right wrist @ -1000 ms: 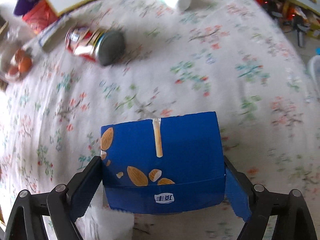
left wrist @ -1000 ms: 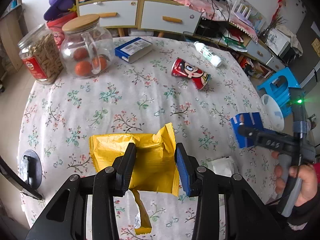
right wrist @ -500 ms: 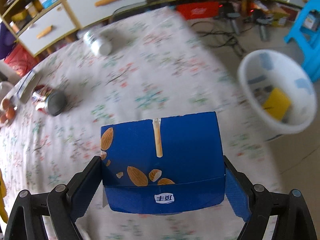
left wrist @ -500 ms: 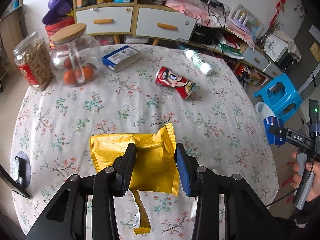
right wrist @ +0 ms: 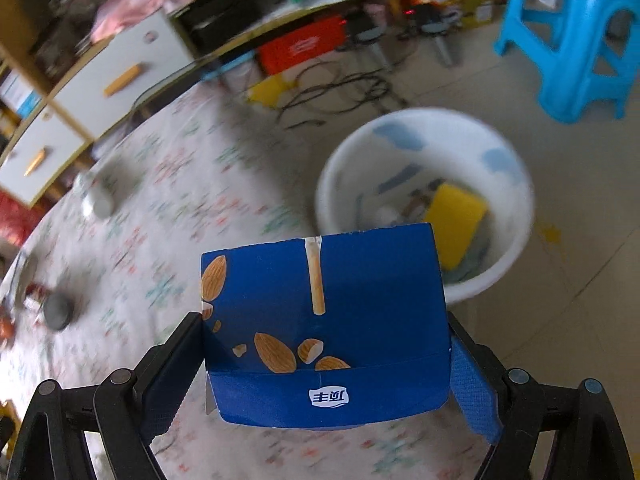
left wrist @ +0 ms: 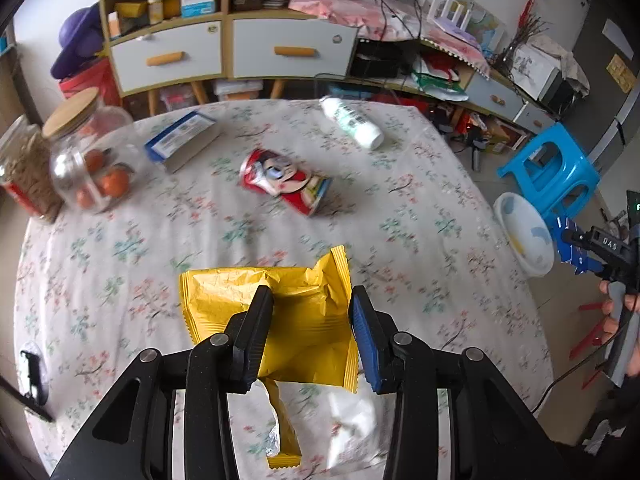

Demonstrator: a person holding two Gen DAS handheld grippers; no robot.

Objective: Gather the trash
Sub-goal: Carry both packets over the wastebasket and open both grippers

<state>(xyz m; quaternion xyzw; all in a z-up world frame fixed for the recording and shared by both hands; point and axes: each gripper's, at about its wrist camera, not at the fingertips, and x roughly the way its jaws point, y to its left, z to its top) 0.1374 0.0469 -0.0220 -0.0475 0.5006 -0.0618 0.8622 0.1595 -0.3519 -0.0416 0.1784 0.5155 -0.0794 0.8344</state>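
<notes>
My left gripper (left wrist: pixel 310 312) is shut on a crumpled yellow snack wrapper (left wrist: pixel 224 300) and holds it above the floral table (left wrist: pixel 120 248). My right gripper (right wrist: pixel 324 336) is shut on a blue almond-print carton (right wrist: pixel 320 320), held at the table's right edge close to the white trash bin (right wrist: pixel 508 184) on the floor. The bin holds a yellow piece and other scraps. In the left wrist view the bin (left wrist: pixel 524 236) and the right gripper with the carton (left wrist: pixel 576 248) show at the far right. A red can (left wrist: pixel 284 184), a white bottle (left wrist: pixel 352 124) and a white crumpled tissue (left wrist: pixel 352 420) lie on the table.
A blue-white box (left wrist: pixel 184 140), a glass jar of oranges (left wrist: pixel 88 160) and a cereal jar (left wrist: pixel 20 168) stand at the table's far left. A blue stool (right wrist: pixel 576 36) stands behind the bin. Cabinets (left wrist: pixel 224 48) line the back wall.
My right gripper has carried the blue carton rightward off the table toward the white bin. My left gripper has risen and drawn back with the yellow wrapper still in it.
</notes>
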